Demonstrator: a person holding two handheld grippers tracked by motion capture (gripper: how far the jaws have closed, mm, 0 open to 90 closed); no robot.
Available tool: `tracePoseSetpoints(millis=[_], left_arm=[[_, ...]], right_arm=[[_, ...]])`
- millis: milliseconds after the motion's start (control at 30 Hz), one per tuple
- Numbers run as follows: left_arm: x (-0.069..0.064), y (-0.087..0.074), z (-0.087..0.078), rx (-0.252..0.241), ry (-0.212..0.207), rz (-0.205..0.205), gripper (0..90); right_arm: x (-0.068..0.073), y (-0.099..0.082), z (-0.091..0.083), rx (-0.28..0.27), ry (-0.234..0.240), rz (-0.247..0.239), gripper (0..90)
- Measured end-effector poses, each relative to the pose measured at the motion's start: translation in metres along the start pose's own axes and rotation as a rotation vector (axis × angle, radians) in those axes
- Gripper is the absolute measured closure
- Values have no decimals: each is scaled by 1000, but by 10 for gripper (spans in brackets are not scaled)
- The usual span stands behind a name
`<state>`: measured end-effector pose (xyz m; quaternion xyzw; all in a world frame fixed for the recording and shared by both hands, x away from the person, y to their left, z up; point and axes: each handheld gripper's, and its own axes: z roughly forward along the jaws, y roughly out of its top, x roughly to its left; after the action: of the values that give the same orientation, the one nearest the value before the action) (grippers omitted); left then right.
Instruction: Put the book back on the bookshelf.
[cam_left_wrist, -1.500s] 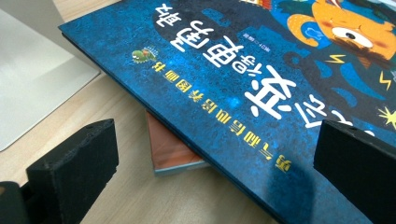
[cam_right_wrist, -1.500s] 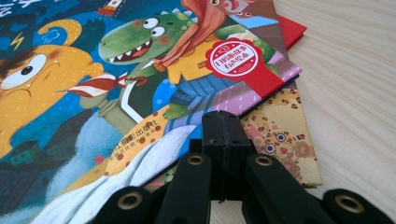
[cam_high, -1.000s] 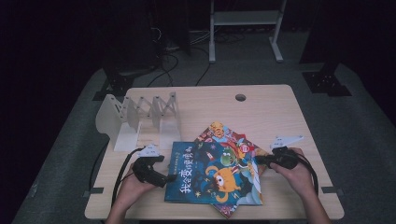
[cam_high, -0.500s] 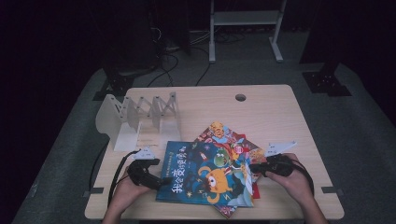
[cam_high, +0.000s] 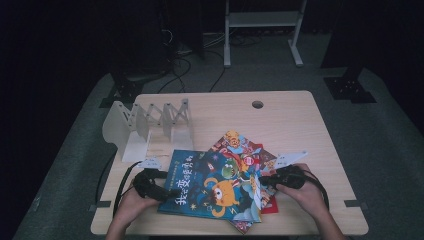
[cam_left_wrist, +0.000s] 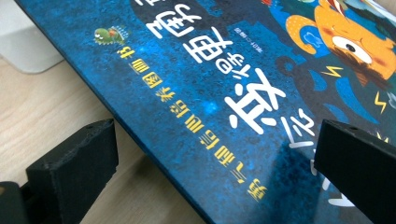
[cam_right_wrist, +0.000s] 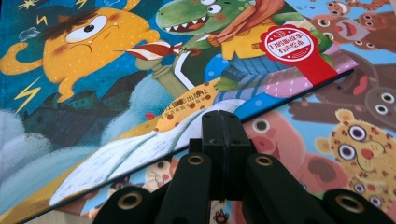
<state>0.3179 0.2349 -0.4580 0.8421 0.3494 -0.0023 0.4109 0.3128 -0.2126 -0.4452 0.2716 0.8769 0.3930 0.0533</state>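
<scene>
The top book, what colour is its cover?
Dark blue, with an orange monster; clearest in the left gripper view: top book.

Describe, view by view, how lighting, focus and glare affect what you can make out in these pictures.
High view: the table is lit, the room around it nearly black. Left gripper view: the blue book is sharp with a faint sheen, its near corner softer. Right gripper view: the covers are crisp, the shut right claw dark.

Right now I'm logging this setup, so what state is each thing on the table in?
blue book: closed, lying on top of the pile.
lower books: closed, fanned out beneath.
white rack: upright, slots empty.
left gripper: open, straddling the blue book's edge.
right gripper: shut, at the book's corner.
</scene>
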Motion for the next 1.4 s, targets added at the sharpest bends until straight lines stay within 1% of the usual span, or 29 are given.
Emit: tracePoseSetpoints(millis=[100, 167, 200, 233, 267, 333, 433, 667, 767, 800, 1000, 1100, 1200, 1267, 1300, 1367, 1400], left_arm=[[3, -1, -1, 2, -8, -17, 0], [7, -4, -2, 0, -23, -33, 0], [7, -4, -2, 0, -23, -33, 0], [9, -5, -3, -3, -35, -47, 0], [9, -5, -3, -3, -35, -47, 0], [13, -7, -2, 4, -58, -74, 0], [16, -7, -1, 2, -74, -83, 0], [18, -7, 2, 6, -95, -106, 0], [19, -8, 4, 9, -114, -126, 0], [20, -8, 5, 7, -114, -130, 0], [19, -9, 5, -13, -110, -145, 0], [18, -5, 6, 15, -107, -156, 0], [17, -5, 5, 15, -107, -155, 0], [17, -5, 4, 19, -109, -152, 0], [17, -5, 2, 5, -126, -167, 0], [17, -5, 1, 1, -133, -168, 0], [17, -5, -1, -10, -135, -169, 0]], right_arm=[[1, 2, 2, 3, 0, -5, 894], [2, 6, 5, 4, 4, -16, 894], [2, 7, 6, 8, 7, -14, 894], [2, 8, 7, 7, 11, -17, 894], [2, 8, 8, 8, 12, -20, 894], [2, 9, 9, 7, 12, -24, 894], [2, 13, 12, 9, 11, -37, 894], [6, 16, 16, 7, 15, -45, 894], [7, 17, 17, 6, 19, -52, 894], [8, 18, 18, 7, 16, -62, 895], [9, 18, 19, 8, 20, -63, 894], [9, 18, 19, 7, 19, -63, 895], [10, 18, 19, 7, 16, -59, 894], [10, 18, 19, 6, 16, -59, 895], [10, 18, 19, 6, 17, -59, 894], [10, 18, 20, 4, 16, -60, 895], [11, 18, 20, 3, 16, -60, 894]])
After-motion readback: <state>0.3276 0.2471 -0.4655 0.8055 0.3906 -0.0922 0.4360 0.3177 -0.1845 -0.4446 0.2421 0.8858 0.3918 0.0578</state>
